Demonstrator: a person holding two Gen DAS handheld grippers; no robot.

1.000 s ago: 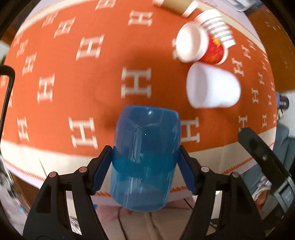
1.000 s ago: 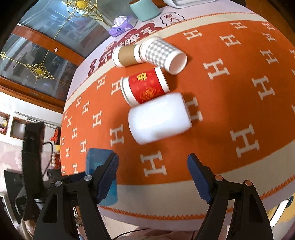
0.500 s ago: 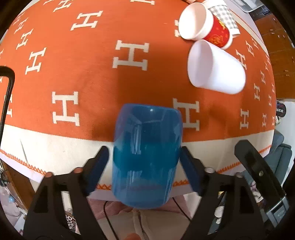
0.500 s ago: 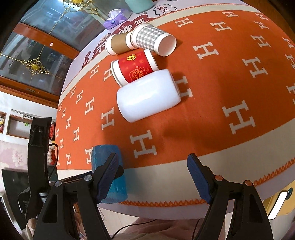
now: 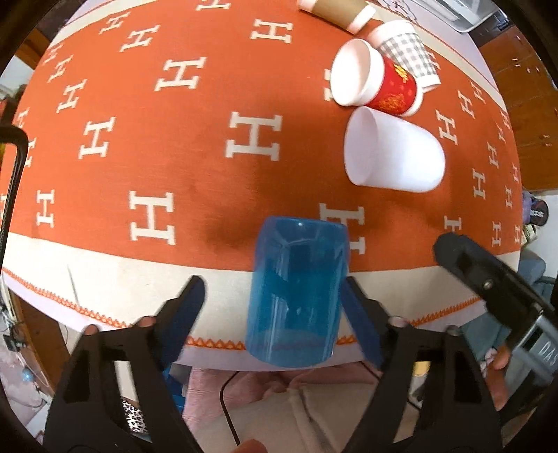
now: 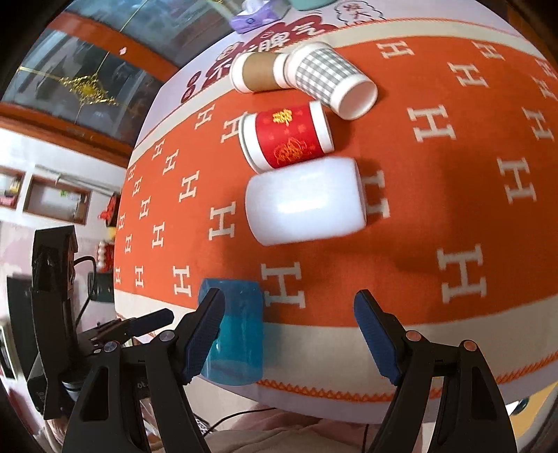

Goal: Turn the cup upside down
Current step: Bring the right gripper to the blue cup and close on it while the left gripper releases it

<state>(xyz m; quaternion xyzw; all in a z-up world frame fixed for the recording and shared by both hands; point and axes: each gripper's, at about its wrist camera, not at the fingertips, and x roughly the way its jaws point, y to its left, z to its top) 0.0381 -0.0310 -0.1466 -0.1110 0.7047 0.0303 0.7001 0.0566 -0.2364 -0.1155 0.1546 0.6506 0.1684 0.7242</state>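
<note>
**A:** What was the left tool (image 5: 270, 317) doing at that moment?

**B:** Its jaws were spread, one pad clear of the blue cup (image 5: 296, 296) and the other just beside its wall, so nothing was gripped. The cup stood on its own near the front edge of the counter (image 5: 104, 271), partly on the pale border of the orange cloth (image 5: 209, 115). Its closed end looked to be on top, which I judged to mean the flip was done and the release was the step in hand.

**A:** And the right tool (image 6: 289, 331)?

**B:** Released as well, empty, hanging above the counter edge beside the cup.

**A:** So what did the next move call for?

**B:** Drawing the left tool straight back without clipping the cup, since it sat close to the edge and one pad was nearly on it.

**A:** Anything nearby in the way?

**B:** Not close. A white cup (image 5: 394, 155) lay on its side well beyond, with a red cup (image 5: 376, 83), a checked cup (image 5: 406, 52) and a brown cup (image 5: 334, 10) lying behind it.
</note>
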